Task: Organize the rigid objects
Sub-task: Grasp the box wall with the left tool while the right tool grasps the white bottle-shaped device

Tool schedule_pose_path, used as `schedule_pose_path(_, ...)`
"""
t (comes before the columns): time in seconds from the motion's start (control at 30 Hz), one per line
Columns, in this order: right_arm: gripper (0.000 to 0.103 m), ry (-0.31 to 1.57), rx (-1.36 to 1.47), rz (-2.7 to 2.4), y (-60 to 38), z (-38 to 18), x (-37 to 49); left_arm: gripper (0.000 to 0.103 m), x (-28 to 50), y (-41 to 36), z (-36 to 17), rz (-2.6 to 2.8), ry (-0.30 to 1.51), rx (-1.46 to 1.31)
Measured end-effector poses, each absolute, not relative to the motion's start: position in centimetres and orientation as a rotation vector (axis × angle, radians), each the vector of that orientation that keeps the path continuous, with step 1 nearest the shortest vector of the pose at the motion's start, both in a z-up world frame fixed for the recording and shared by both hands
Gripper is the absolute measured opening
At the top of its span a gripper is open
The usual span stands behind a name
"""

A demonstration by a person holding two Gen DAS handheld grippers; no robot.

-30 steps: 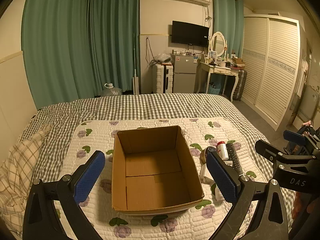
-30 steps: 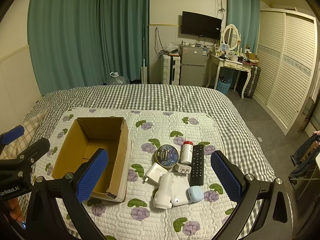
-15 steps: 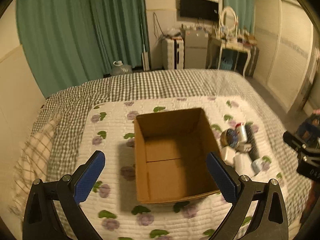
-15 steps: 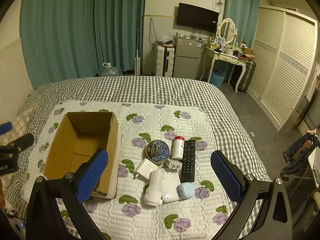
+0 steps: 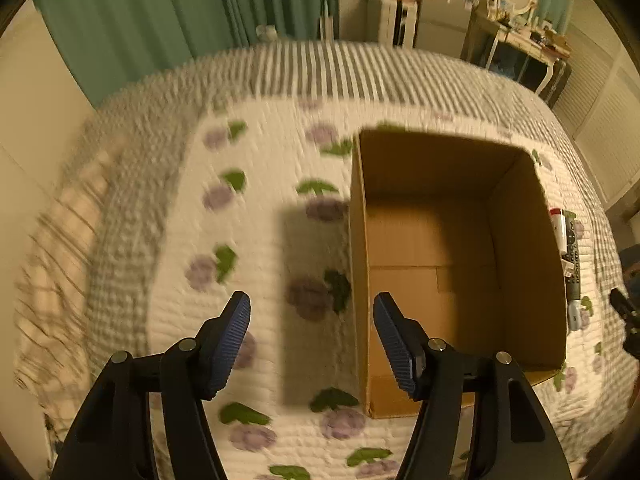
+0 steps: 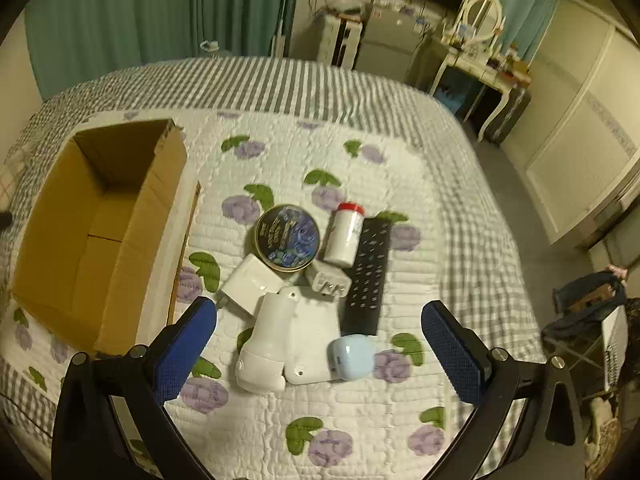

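An open, empty cardboard box [image 5: 524,260] sits on the flowered quilt. My left gripper [image 5: 312,306] hovers over the box's near-left corner. Its jaws are closing, with the box's left wall between the fingers but untouched. In the right wrist view the box [image 6: 160,184] lies at the left. Right of it is a heap: a round blue tin [image 6: 287,237], a red-capped white bottle [image 6: 344,234], a black remote [image 6: 368,272], white chargers [image 6: 250,288], a white device [image 6: 268,344] and a pale blue case [image 6: 352,358]. My right gripper [image 6: 318,314] hangs wide open above the heap, holding nothing.
A flowered quilt [image 6: 360,420] covers the checked bedspread [image 6: 280,80]. Green curtains, a small fridge, a dressing table [image 6: 480,60] and a white wardrobe stand beyond the bed. A chair with clothes [image 6: 588,308] is at the right. The remote [image 5: 570,248] shows right of the box.
Both grippers dropped toward the bed and tipped downward. The left one shifted to the box's left wall and its jaws narrowed. The right one came closer over the heap, still wide open.
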State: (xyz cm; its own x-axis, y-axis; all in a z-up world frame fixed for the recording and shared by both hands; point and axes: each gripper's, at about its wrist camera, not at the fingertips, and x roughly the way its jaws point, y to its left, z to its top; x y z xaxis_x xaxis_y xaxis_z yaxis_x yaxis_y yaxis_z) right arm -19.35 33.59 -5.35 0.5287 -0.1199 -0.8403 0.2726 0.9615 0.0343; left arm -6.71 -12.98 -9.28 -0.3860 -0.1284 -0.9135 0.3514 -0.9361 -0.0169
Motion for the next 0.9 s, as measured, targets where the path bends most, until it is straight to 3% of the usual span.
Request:
schedule_pose_path(0.27, 0.102, 1.078, 0.176, -0.169, 34.3, -8.1, -17.0, 0.055, -8.7, -11.3, -11.5, -2.419, 0.243, 1.596)
schedule_pose_path(0.37, 0.102, 1.105, 0.17, -0.157, 34.5, -9.1, -16.7, 0.034, -9.6, -11.4, -12.5, -2.407, 0.27, 1.644)
schedule_pose_path(0.57, 0.095, 1.149, 0.161, -0.147, 34.3, -10.6, -16.4, 0.01, -10.1, -10.9, -13.5, -2.413, 0.256, 1.693)
schedule_pose_path(0.9, 0.067, 1.252, 0.213, -0.05, 34.6, -13.3, -16.0, 0.01, -10.2, -10.2, -13.3, -2.407, 0.174, 1.695)
